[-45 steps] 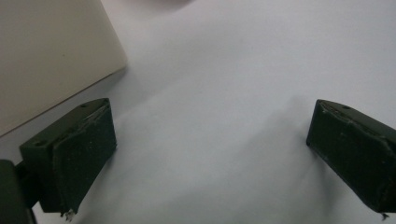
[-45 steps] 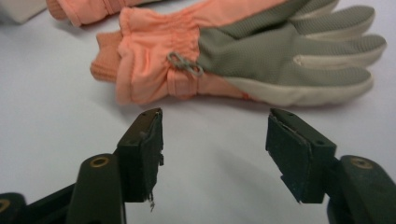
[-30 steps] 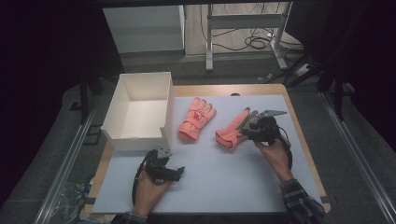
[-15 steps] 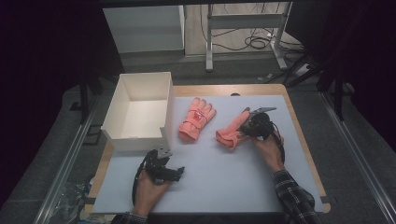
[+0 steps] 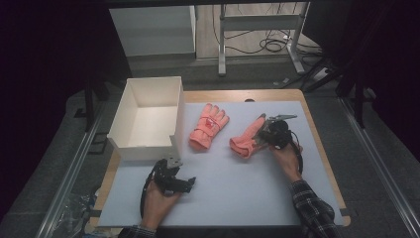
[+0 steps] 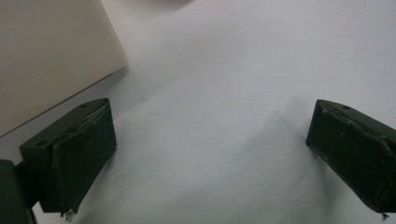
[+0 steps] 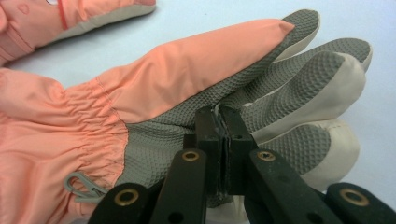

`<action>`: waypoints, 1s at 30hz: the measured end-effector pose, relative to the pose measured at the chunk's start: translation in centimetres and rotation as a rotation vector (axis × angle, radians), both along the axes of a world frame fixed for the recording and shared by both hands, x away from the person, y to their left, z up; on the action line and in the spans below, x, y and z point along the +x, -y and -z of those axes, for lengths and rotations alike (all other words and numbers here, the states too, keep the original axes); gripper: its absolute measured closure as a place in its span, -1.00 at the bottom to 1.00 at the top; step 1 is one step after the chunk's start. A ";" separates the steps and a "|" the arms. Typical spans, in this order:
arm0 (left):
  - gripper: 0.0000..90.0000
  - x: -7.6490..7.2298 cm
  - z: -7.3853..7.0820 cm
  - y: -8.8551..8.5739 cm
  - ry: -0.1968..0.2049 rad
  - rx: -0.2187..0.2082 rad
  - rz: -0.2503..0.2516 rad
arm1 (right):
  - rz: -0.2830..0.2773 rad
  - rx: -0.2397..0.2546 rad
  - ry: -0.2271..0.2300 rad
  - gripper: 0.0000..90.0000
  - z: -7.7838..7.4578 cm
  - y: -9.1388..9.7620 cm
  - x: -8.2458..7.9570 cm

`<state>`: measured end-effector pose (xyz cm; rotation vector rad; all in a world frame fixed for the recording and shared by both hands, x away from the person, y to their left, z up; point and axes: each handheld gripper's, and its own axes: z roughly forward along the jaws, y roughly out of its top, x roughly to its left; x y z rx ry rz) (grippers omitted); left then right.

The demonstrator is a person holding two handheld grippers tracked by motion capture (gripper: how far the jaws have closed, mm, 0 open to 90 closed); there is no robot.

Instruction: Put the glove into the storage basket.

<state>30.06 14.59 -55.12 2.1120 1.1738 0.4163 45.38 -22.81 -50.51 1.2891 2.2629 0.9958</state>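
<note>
Two salmon-pink gloves lie on the pale mat (image 5: 237,188). The nearer-right glove (image 5: 244,141) (image 7: 187,70) shows its grey textured palm and cream fingertips in the right gripper view. My right gripper (image 5: 266,134) (image 7: 219,112) is shut, its jaws pinched together on that grey palm fabric. The other glove (image 5: 208,126) (image 7: 28,23) lies flat to its left, back side up. My left gripper (image 5: 173,179) (image 6: 210,140) rests low over bare mat, jaws wide open with nothing between them, just in front of the white box (image 5: 143,148) (image 6: 46,56).
The open white box stands at the mat's left rear. The wooden table edge (image 5: 317,129) borders the mat on the right. Cables and a metal frame (image 5: 262,25) lie on the floor beyond the table.
The right hand and gripper have shifted slightly at the glove's fingers. The left gripper and both gloves stay in place.
</note>
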 end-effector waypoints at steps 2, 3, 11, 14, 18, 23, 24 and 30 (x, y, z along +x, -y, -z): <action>-0.97 0.0 0.0 0.0 0.000 0.000 0.000 | 0.000 0.007 0.001 0.94 -0.2 0.1 -0.1; -0.97 0.0 0.0 0.0 0.000 0.000 0.000 | 0.000 0.007 0.001 0.94 -0.2 0.1 -0.1; -0.97 0.0 0.0 0.0 0.000 0.000 0.000 | -0.024 0.042 0.007 0.95 -1.0 0.4 -0.5; -0.97 0.0 0.0 0.0 0.000 -0.001 0.000 | -0.041 0.051 0.016 0.95 -1.7 0.6 -0.8; -0.97 0.0 0.0 0.0 0.000 -0.001 0.000 | -0.053 0.050 0.026 0.95 -2.3 0.7 -1.1; -0.97 0.0 0.0 0.0 0.000 -0.002 -0.001 | -0.092 0.075 0.028 0.96 -3.2 1.1 -1.6; -0.97 0.0 0.0 0.0 0.000 -0.003 -0.001 | -0.100 0.082 0.029 0.96 -3.4 1.1 -1.7; -0.97 0.0 0.0 0.0 0.000 -0.004 -0.002 | -0.171 0.119 0.021 0.96 -4.3 1.1 -2.6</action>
